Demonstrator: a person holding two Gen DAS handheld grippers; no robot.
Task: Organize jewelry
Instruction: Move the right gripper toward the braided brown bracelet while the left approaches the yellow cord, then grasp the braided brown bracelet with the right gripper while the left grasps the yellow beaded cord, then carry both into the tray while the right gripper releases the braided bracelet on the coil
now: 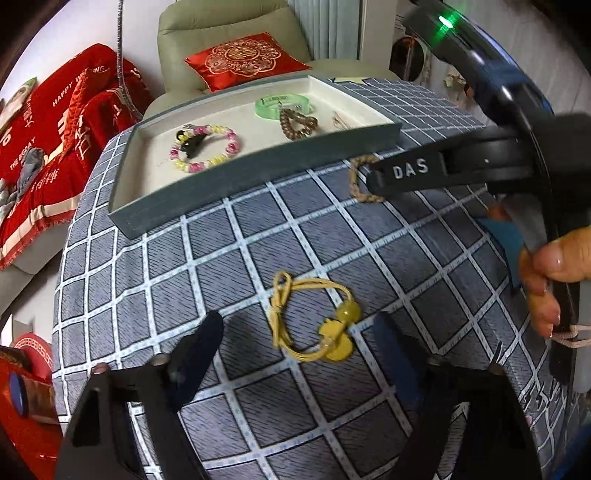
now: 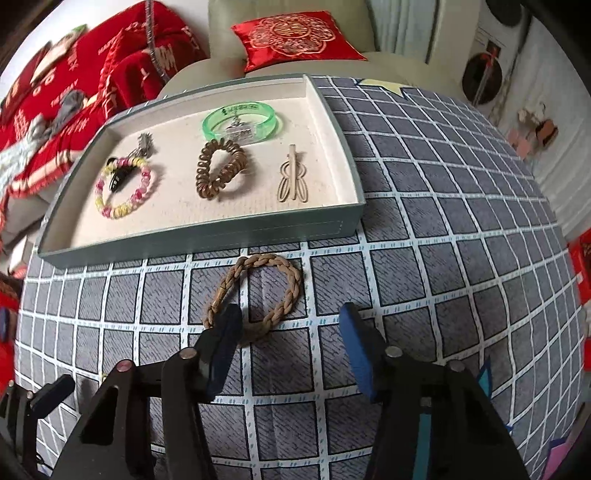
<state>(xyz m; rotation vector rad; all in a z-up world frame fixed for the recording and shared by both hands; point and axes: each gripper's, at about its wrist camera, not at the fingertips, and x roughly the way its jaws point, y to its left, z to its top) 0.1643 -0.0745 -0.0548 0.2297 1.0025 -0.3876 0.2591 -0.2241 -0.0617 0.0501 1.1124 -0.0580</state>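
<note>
On a table spread with a grey checked cloth (image 2: 424, 229), a shallow grey-green tray (image 2: 207, 236) with a pale lining sits toward the far edge, with a cream armchair (image 1: 221, 22) and a red embroidered cushion (image 2: 295, 38) beyond it. Inside the tray lie a pink and yellow bead bracelet (image 2: 123, 186) with a small black clip (image 2: 117, 177) within its ring, a brown spiral hair tie (image 2: 219, 170), a translucent green bangle (image 2: 240, 118) and a beige hair clip (image 2: 291, 181). Two pieces are on the cloth outside the tray. Just in front of the tray's near wall is a braided tan band (image 2: 258, 291). The right gripper (image 2: 291, 347) points down at it with its fingers apart: the left finger overlaps the band's near arc, while the right finger stands on bare cloth beside it, so the band is not clamped; whether the left finger actually touches it is hard to say from this angle. Nearer the person, a yellow cord bracelet (image 1: 310, 317) with a round bead and flat yellow charms lies flat. The left gripper (image 1: 295, 343) hangs over it with its fingers spread wide, one on each side of the bracelet and clear of it. From the left wrist view, a hand (image 1: 550, 280) can be seen wrapped around the handle of the right gripper at the right edge.
</note>
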